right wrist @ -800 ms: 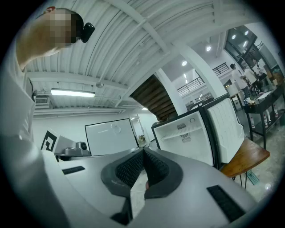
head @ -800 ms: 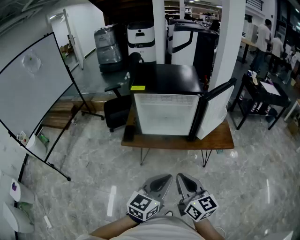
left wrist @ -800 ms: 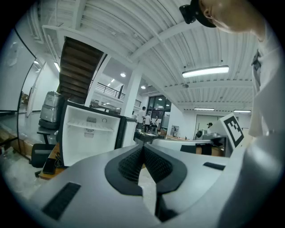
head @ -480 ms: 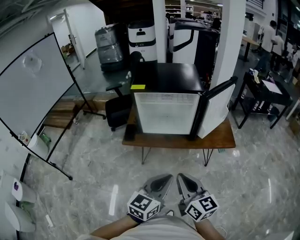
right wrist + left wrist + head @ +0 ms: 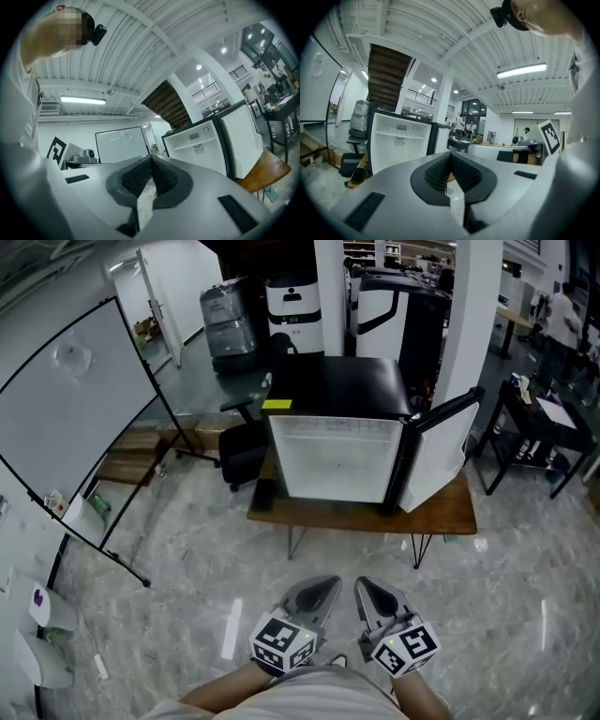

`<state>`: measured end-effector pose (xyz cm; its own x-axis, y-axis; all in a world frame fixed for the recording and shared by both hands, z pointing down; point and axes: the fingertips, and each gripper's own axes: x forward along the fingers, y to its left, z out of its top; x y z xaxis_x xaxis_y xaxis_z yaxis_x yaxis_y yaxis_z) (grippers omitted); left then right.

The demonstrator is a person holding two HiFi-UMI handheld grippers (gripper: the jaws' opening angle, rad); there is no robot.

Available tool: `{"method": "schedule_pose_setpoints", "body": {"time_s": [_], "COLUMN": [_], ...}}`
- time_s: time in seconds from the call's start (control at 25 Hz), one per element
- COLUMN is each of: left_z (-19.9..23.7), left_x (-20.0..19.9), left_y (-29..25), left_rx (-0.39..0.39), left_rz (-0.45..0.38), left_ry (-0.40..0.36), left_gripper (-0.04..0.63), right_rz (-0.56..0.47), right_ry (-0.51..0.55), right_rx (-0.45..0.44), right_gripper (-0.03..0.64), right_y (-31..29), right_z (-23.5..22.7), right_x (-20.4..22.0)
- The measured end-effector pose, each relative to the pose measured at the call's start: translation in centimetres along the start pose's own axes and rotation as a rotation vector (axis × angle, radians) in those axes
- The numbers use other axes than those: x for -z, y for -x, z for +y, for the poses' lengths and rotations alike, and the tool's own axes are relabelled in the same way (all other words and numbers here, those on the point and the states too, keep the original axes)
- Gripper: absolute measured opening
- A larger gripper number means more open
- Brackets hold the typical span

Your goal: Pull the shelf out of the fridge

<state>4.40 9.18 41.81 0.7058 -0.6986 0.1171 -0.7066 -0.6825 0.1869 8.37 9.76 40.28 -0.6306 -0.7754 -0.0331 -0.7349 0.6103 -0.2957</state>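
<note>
Both grippers, left (image 5: 322,594) and right (image 5: 372,594), are riding at six o'clock with jaws pressed together and empty. The person is closing in on the fridge (image 5: 337,465) at twelve o'clock, now slightly nearer than a moment ago. Its door (image 5: 441,460) is hanging open at one o'clock, and the shelf (image 5: 401,135) is sitting high inside, not yet reached.

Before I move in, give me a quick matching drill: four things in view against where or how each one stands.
Things:
1. fridge door
2. left claw
3. whiteboard
4. wooden table

States:
A. under the fridge
B. shut, nothing in it
C. swung open to the right
D. standing left of the fridge

Pairs: 1-C, 2-B, 3-D, 4-A
</note>
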Motion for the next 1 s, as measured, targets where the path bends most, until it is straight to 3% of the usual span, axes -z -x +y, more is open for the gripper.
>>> {"method": "schedule_pose_setpoints", "body": {"time_s": [0.24, 0.48, 1.0], "left_z": [0.6, 2.7, 13.4], "left_x": [-1.1, -2.9, -5.0], "left_y": [-1.4, -3.5, -11.2], "left_rx": [-0.040, -0.075, -0.063], "left_rz": [-0.027, -0.050, -0.076], "left_ry": [-0.021, -0.020, 0.011], "left_gripper": [0.008, 0.008, 0.008], "right_rz": [-0.063, -0.079, -0.068], "right_ry": [0.035, 0.116, 0.243], "right_rx": [-0.042, -0.027, 0.091], "right_gripper": [0.023, 0.023, 0.025], "right_y": [-0.8, -2.9, -13.0], "right_z": [-1.3, -3.4, -10.7], "right_x": [-2.2, -3.7, -4.6]}}
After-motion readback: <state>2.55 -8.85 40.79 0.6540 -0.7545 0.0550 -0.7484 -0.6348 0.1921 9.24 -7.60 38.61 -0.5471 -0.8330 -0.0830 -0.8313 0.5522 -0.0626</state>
